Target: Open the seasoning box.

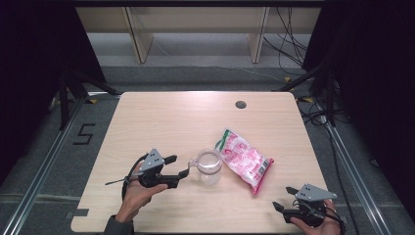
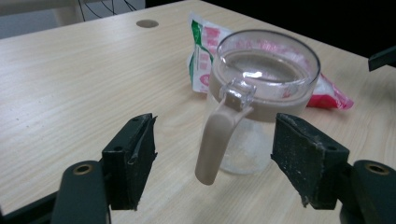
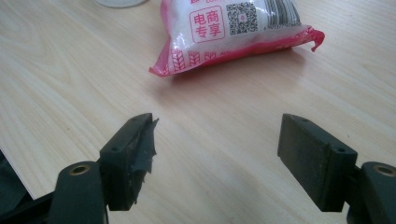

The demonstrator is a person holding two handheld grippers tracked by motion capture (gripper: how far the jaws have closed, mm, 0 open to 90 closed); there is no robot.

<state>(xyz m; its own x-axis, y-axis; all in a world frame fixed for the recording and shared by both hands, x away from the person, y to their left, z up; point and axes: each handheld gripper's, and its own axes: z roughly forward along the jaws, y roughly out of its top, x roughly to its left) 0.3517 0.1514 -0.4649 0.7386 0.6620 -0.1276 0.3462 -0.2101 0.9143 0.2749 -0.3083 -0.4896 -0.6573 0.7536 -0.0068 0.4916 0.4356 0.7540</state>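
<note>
Nearest us, our left gripper (image 2: 212, 156) stood wide apart, empty, its jaws flanking the beige handle (image 2: 218, 140) of the clear cup (image 2: 261, 93); that handle pointed straight back at it. Our right gripper (image 3: 217, 158), likewise released, faced the pink packet (image 3: 233, 32), whose long axis ran crosswise ahead.

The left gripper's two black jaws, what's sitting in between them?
The clear cup's beige handle sits between the open jaws of the left gripper, untouched, as the left gripper view shows.
</note>
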